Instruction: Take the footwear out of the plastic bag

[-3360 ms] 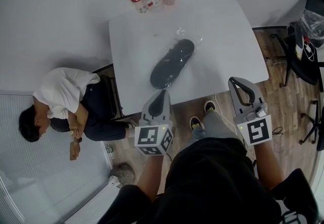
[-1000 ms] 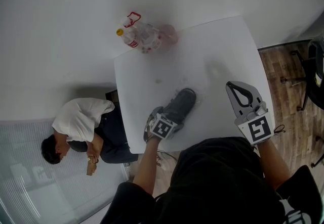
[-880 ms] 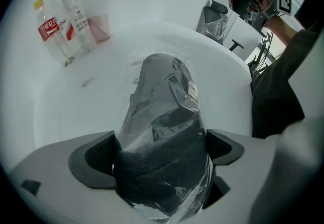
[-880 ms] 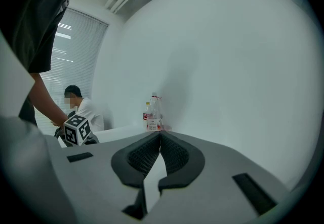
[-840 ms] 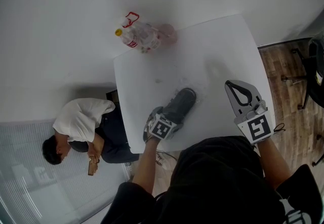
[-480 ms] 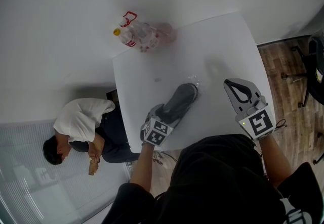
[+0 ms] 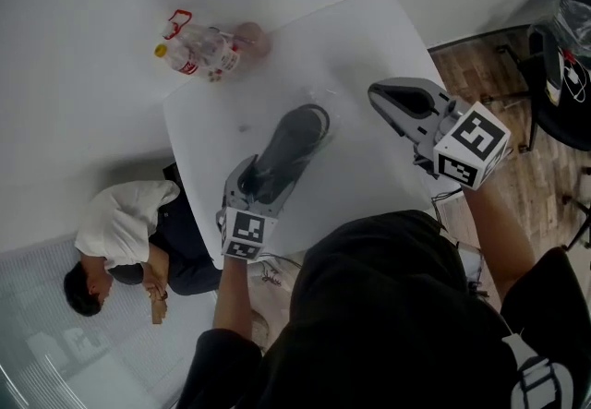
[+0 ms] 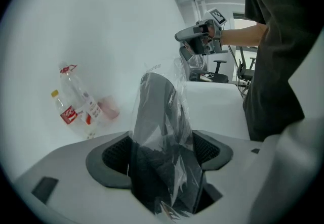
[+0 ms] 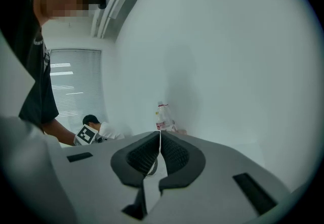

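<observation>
1. Head view: One dark grey shoe point(image 7: 294, 144), low-cut with a smooth upper, lies sealed inside one clear plastic bag point(image 7: 325, 101) over the white rectangular table point(image 7: 369, 176). The bag wrinkles past the toe.
   - The left gripper point(image 7: 251, 184) has the heel end; the toe points away towards the table's far side.
   - The right gripper point(image 7: 377, 95) hangs above the table's right part, apart from the shoe.
   - Count: two grippers, each with one marker cube.
   - At the far left corner stand two clear plastic bottles point(image 7: 196, 52), one yellow-capped with a red label, and one pink cup point(image 7: 250, 38).
   - One person in a white shirt point(image 7: 115, 224) sits beside the table's left edge.

2. Left gripper view: The left gripper point(image 8: 162, 139) has jaws that have just been closing, with the bagged shoe point(image 8: 157, 112) between them. Both ribbed pads press on film and shoe. The shoe tilts upward away from the jaws, and film gleams along its side. Behind it are the two bottles point(image 8: 71, 101), the cup point(image 8: 107, 109) and the right gripper point(image 8: 195, 33).

3. Right gripper view: The right gripper point(image 9: 160, 134) has its jaws together, pad against pad. Beyond are the bottles point(image 9: 163, 117), the left gripper's marker cube point(image 9: 87, 135) and the seated person point(image 9: 104, 128).
</observation>
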{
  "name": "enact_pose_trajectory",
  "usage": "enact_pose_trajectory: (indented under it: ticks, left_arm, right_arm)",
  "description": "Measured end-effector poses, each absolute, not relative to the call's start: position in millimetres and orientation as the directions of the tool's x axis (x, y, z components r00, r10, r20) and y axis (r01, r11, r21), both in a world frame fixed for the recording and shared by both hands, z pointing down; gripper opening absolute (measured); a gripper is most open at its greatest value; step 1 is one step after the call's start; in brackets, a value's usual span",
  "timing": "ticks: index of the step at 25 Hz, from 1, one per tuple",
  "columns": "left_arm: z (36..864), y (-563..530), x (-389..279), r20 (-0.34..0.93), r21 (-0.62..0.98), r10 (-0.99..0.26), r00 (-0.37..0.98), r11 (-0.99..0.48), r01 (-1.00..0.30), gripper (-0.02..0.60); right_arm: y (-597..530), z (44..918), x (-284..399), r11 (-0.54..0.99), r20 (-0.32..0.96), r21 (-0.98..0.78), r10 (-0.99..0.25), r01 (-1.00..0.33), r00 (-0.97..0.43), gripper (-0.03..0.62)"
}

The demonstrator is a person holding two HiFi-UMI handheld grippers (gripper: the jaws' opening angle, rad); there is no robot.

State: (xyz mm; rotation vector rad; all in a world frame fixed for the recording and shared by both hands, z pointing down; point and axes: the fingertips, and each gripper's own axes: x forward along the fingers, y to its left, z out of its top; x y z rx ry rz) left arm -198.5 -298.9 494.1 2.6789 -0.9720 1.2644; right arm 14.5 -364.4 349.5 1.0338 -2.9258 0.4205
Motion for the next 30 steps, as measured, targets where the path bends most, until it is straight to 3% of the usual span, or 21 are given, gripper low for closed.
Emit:
enact_pose_trajectory:
  ticks: [8,14,17,23,30]
  left_arm:
    - [425.7,-297.1,-145.3,0.572,-0.365,-0.57,0.59,-0.821,-0.439,0.38]
    - [401.6,-289.7,-128.6,0.532,-0.447,-0.567,0.629,-0.819,-0.361,0.38]
    - [393.5,-291.8,-125.9,0.523,-0.482,-0.58,0.625,-0.806,-0.345,0.379]
    - [377.6,-283.6,-113.4,0.48,-0.602,-0.608,0.632,-0.753,-0.266,0.376]
    - [373.2,-275.8,-102.0,0.458,-0.669,-0.602,0.654,-0.718,-0.193,0.371]
  right_arm:
    - [-336.6,300.4,41.3,0.82,0.066,-0.233,-0.524,-0.523,-0.849,0.021]
    - [-309.8,289.8,37.0,0.865,0.13,-0.195,-0.443,-0.462,-0.887,0.025]
    - [-302.6,293.0,31.3,0.884,0.189,-0.159,-0.41,-0.44,-0.892,0.134]
    - [-302.0,308.3,22.7,0.884,0.281,-0.105,-0.412,-0.455,-0.867,0.143]
    - [-292.9,321.1,10.6,0.914,0.344,-0.125,-0.324,-0.385,-0.881,0.189]
